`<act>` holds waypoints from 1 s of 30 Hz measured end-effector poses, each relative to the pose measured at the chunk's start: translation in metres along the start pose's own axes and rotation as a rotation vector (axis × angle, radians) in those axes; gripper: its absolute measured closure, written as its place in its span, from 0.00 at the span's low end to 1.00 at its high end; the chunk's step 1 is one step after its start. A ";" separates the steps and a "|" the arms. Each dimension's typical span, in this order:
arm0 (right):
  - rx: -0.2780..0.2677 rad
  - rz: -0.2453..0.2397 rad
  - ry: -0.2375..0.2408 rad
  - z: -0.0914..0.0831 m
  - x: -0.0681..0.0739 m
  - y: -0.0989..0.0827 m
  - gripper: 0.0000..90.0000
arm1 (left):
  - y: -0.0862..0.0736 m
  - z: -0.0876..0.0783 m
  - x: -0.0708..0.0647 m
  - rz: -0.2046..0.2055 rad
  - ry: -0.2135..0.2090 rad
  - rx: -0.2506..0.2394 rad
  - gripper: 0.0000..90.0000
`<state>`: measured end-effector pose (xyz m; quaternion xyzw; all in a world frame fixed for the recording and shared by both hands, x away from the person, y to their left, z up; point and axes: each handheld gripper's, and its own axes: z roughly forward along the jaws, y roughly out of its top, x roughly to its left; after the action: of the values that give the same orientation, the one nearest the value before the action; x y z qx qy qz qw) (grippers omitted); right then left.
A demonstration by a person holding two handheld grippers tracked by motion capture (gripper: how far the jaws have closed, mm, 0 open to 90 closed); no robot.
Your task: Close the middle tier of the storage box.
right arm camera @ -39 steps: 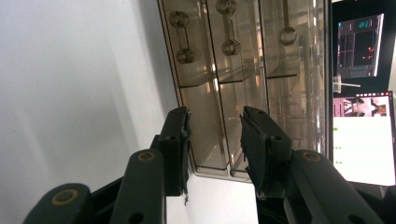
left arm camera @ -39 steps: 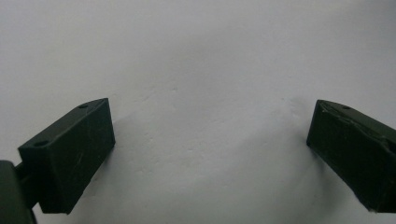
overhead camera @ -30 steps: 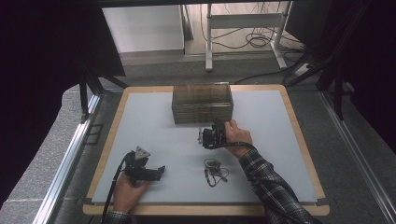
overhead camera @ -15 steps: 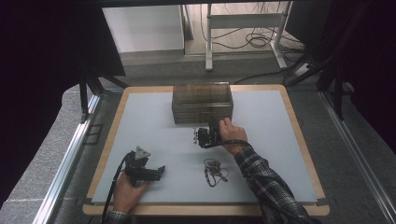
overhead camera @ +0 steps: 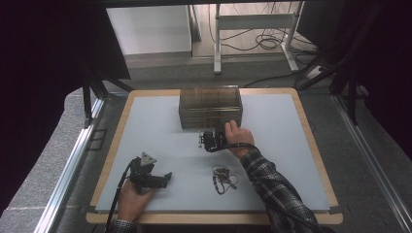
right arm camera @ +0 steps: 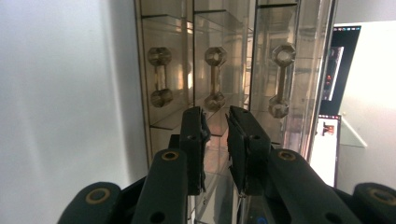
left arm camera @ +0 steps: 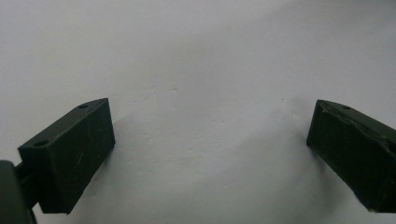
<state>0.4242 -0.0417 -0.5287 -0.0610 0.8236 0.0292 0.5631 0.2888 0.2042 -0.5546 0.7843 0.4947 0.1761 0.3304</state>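
A brown see-through drawer chest (overhead camera: 210, 104) stands at the back middle of the pale table board (overhead camera: 272, 145). My right gripper (overhead camera: 203, 140) is held level just in front of the chest, rolled on its side. In the right gripper view its jaws (right arm camera: 215, 116) stand a narrow gap apart and have just been closing, with nothing between them. The middle drawer's handle (right arm camera: 215, 79) sits just beyond the tips, apart from them. My left gripper (overhead camera: 167, 177) rests on the board at the front left. Its jaws (left arm camera: 210, 154) are wide open over bare surface.
A small dark tangled item (overhead camera: 222, 177) lies on the board in front of my right forearm. The wooden rim (overhead camera: 316, 145) frames the board. A desk frame and cables (overhead camera: 262, 41) lie on the floor beyond the table.
My right hand has shifted a little to the left along the chest's front. The left hand and gripper have not moved.
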 end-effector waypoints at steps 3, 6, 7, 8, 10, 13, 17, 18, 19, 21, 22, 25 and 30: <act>0.001 -0.006 -0.003 0.002 -0.001 0.002 0.85 | 0.000 0.000 0.000 0.000 0.000 0.000 0.01; -0.002 -0.004 0.002 0.004 -0.001 0.003 0.86 | 0.000 0.000 0.000 0.000 0.000 0.000 0.01; 0.002 -0.006 -0.002 0.004 -0.001 0.004 0.87 | 0.000 0.000 0.000 0.000 0.000 0.000 0.01; 0.000 -0.006 -0.007 0.004 -0.001 0.005 0.87 | 0.000 0.000 0.000 0.000 0.000 0.000 0.01; 0.002 -0.012 -0.007 0.005 -0.001 0.006 0.87 | 0.000 0.000 0.000 0.000 0.000 0.000 0.01; 0.008 -0.015 -0.008 0.006 0.001 0.007 0.88 | 0.000 0.000 0.000 0.000 0.000 0.000 0.01; 0.006 -0.016 -0.015 0.008 0.003 0.007 0.88 | 0.000 0.000 0.000 0.000 0.000 0.000 0.01; 0.014 -0.021 -0.019 0.009 0.003 0.007 0.88 | 0.000 0.000 0.000 0.000 0.000 0.000 0.01; 0.018 -0.023 -0.015 0.009 0.003 0.007 0.88 | 0.000 0.000 0.000 0.000 0.000 0.000 0.01; 0.018 -0.025 -0.022 0.010 0.003 0.008 0.87 | 0.000 0.000 0.000 0.000 0.000 0.000 0.01; 0.018 -0.026 -0.022 0.011 0.003 0.008 0.87 | 0.000 0.000 0.000 0.000 0.000 0.000 0.01; 0.019 -0.026 -0.024 0.012 0.003 0.007 0.87 | 0.000 0.000 0.000 0.000 0.000 0.000 0.01; 0.010 -0.021 -0.013 0.012 0.002 0.007 0.88 | 0.000 0.000 0.000 0.000 0.000 0.000 0.01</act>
<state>0.4340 -0.0333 -0.5353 -0.0668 0.8194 0.0195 0.5690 0.2888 0.2042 -0.5546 0.7842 0.4947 0.1762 0.3305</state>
